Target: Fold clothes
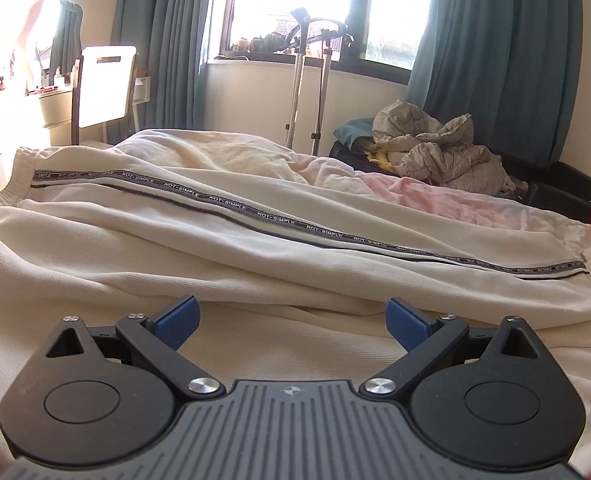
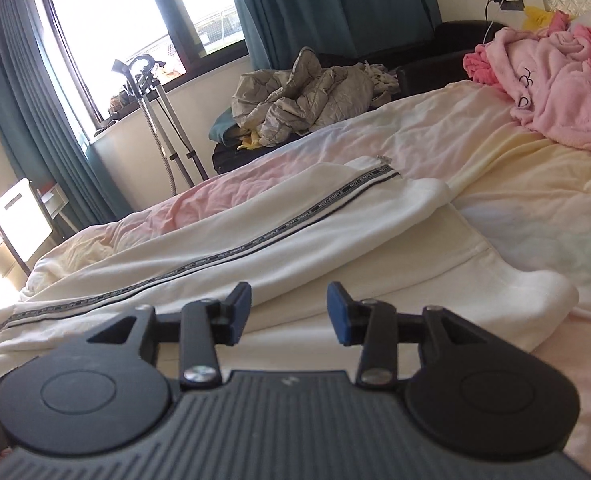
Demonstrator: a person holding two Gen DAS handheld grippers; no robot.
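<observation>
Cream pants (image 1: pixel 223 216) lie folded lengthwise on the bed (image 2: pixel 535 216), at 12 o'clock from your left tool (image 1: pixel 291 320) and right tool (image 2: pixel 288 312), both gaping, empty.

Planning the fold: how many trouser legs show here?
2: upper leg with the lettered stripe, folded over the lower leg nearer the camera.

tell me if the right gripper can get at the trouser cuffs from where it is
Probably yes. The right gripper has open, empty jaws, and only flat cloth lies between it and the cuffs of the trousers on the bed.
</observation>
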